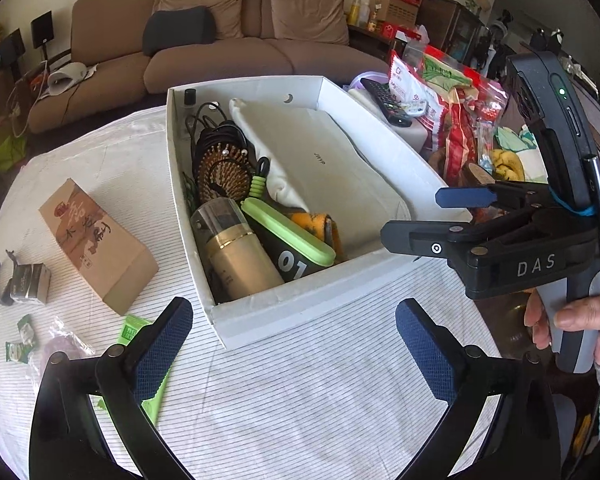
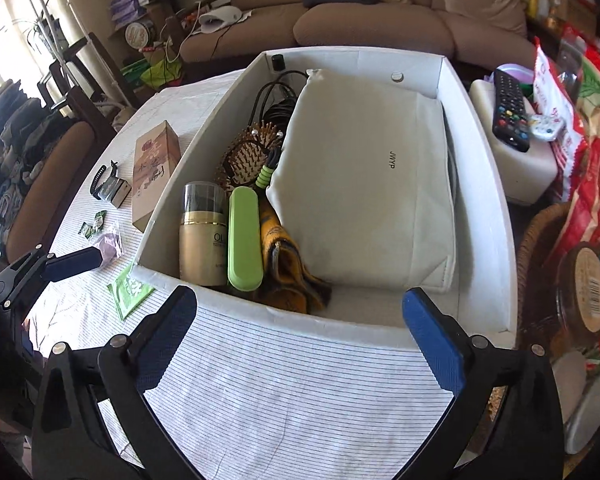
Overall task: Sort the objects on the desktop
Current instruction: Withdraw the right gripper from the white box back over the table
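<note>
Left wrist view gives me something the other camera cannot: my right gripper [image 1: 412,216] seen from the side, held in a hand [image 1: 572,320] at the white box's [image 1: 300,304] right front corner, its jaws spread with nothing between them. Right wrist view returns the favour only in part, catching one blue finger of my left gripper [image 2: 74,262] out to the left of the box, and it alone shows the wicker basket [image 2: 536,240] and the brown jar [image 2: 584,288] to the box's right. From its own camera my left gripper [image 1: 292,344] stands wide apart and empty over the striped cloth [image 1: 300,400] just in front of the box; my right gripper [image 2: 300,320] is equally wide and empty at the box's near wall. Inside the box, a grey fabric bag [image 2: 364,184] fills the right side, while along the left wall lie a gold bottle [image 2: 202,240], a green case [image 2: 244,236], a yellow cloth [image 2: 284,264], a wooden hairbrush [image 2: 248,152] and black cables [image 2: 276,100]. Left of the box on the cloth lie a brown carton [image 1: 96,240], a small dark packet with a strap [image 1: 24,280], green sachets [image 1: 20,340] and a green packet [image 2: 130,290] touching the box's front corner. Right of the box sit a remote control [image 2: 510,108] and red snack bags [image 1: 452,120]. Behind the box stands a brown sofa [image 1: 220,40].
</note>
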Motion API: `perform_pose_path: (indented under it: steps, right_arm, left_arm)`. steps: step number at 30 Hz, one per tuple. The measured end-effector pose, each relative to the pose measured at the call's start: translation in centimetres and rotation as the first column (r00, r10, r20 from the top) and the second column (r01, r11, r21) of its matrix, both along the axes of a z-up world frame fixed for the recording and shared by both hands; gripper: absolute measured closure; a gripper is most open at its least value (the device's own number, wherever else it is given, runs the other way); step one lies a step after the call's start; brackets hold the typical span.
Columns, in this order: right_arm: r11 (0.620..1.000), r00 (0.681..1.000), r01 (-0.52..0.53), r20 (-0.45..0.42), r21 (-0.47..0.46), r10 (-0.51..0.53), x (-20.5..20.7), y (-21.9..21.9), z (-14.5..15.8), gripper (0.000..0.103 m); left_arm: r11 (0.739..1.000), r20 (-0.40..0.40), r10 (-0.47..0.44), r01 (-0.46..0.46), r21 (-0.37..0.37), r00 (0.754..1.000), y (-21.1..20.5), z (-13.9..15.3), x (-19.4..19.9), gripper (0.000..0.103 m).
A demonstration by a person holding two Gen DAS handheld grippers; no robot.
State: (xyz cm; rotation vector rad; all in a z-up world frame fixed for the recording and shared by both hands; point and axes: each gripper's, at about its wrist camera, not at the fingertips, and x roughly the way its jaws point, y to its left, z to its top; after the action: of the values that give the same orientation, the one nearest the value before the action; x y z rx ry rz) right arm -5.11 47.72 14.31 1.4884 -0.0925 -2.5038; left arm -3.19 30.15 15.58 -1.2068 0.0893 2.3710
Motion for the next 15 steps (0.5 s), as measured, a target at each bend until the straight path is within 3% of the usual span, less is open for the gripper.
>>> perform_pose_path:
  steps: [8,15]
  right_arm:
    - [1.0,1.0,-0.002,-0.028,-0.008,0.002,3.3,0.0,2.3,0.0]
    - [1.0,0.999,-0.017,-0.042,0.003,0.017,6.2,-2.3,3.5,0.0]
  left_arm:
    - [1.0,-0.023,0.001,-0.001,-0.011,1.0,0.1,1.9,3.0,0.0]
    - [0.999,-0.049,0.033,-0.033,-0.014,0.998,-2.5,3.4,6.2,0.0]
